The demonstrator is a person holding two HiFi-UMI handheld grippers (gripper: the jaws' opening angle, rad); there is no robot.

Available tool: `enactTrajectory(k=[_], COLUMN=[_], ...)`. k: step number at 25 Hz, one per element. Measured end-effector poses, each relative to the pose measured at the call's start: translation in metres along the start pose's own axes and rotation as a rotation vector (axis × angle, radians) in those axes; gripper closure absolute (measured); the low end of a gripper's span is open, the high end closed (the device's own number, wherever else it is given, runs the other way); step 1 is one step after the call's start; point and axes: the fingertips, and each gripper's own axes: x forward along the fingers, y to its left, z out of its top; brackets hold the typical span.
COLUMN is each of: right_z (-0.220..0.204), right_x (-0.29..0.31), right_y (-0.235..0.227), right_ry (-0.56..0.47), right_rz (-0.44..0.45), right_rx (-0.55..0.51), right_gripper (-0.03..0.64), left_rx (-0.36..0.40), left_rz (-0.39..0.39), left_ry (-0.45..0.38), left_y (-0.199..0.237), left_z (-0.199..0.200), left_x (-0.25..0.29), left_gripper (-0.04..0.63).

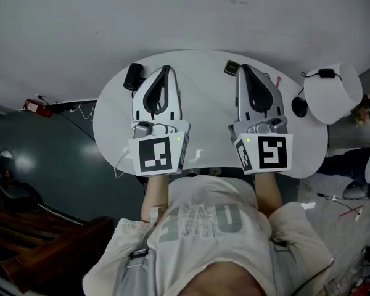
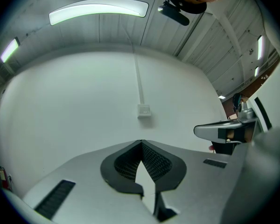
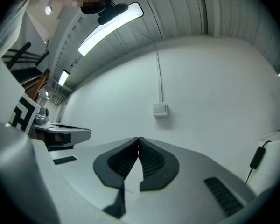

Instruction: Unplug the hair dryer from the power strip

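I hold both grippers side by side over a white oval table [image 1: 203,103], pointing away from me and slightly upward. My left gripper [image 1: 166,69] has its jaws shut with nothing between them, and its tips [image 2: 141,142] face a bare white wall. My right gripper [image 1: 242,67] is also shut and empty, with its tips [image 3: 138,139] towards the same wall. A black blocky object [image 1: 134,76] lies on the table just left of the left gripper's tips. A small dark item [image 1: 230,68] sits beside the right gripper's tips. I cannot make out a hair dryer or power strip for certain.
A white rounded object [image 1: 334,92] stands off the table's right end, with a black clip [image 1: 325,73] and a dark cord down to a black knob [image 1: 300,107]. A thin white cable [image 1: 119,163] hangs at the table's near left edge. A switch box [image 2: 143,110] is on the wall.
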Motion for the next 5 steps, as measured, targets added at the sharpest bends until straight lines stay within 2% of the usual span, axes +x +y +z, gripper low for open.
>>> enactTrajectory(k=[5], right_z=[-0.0027], right_x=[0.0017], right_y=[0.0008], right_ry=[0.004], right_rz=[0.005], right_rx=[0.01], right_gripper=[0.595], left_rx=[0.005], left_rz=[0.006], left_ry=[0.008], left_y=[0.0023], left_z=[-0.0031], left_x=[0.0016], left_gripper=[0.581])
